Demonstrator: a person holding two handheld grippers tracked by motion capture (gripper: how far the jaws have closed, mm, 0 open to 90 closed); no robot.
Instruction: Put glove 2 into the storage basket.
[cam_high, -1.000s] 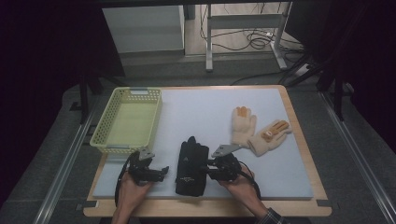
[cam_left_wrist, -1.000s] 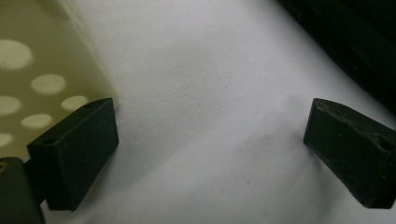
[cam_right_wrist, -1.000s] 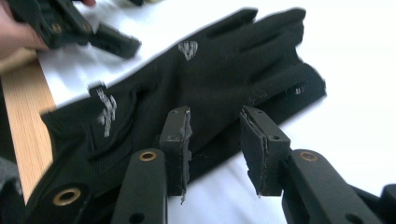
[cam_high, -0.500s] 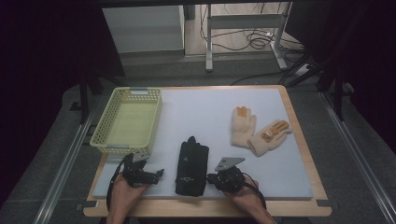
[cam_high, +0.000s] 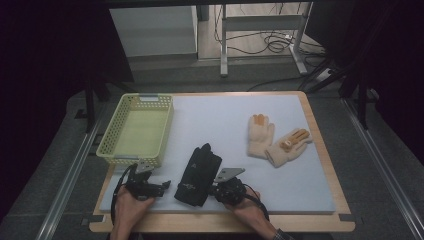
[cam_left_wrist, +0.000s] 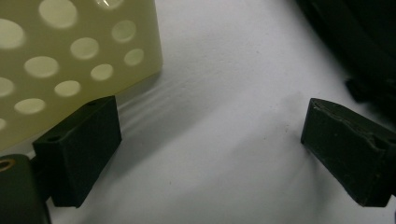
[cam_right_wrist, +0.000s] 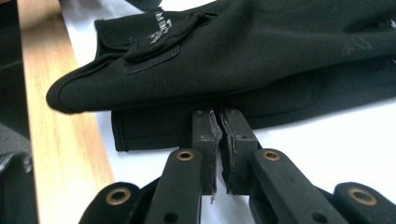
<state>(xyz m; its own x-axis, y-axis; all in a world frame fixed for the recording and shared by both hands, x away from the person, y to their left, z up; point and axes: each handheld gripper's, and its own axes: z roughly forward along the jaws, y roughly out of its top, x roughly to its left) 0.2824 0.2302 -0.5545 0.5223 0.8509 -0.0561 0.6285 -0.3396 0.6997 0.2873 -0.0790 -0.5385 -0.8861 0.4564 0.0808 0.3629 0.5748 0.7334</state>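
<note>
The black gloves (cam_high: 199, 174), stacked near the bench's (cam_high: 320, 150) front edge, are judged soft, light and floppy, best pinched at a cuff edge, where the right tool (cam_right_wrist: 218, 122) has just closed apparently empty, while the left tool (cam_left_wrist: 210, 154) is held open.

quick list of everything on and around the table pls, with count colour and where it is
black gloves: a stacked pair as far as I can tell, black, near middle of the mat
cream gloves: two, cream with orange patches, right side, overlapping
basket: one, pale yellow-green, perforated, left side
mat: one, white, covering the table
table: one, wooden rim
left gripper: one, black, open, between basket and black gloves
right gripper: one, black, jaws just closed, tips at the black gloves' edge
</note>
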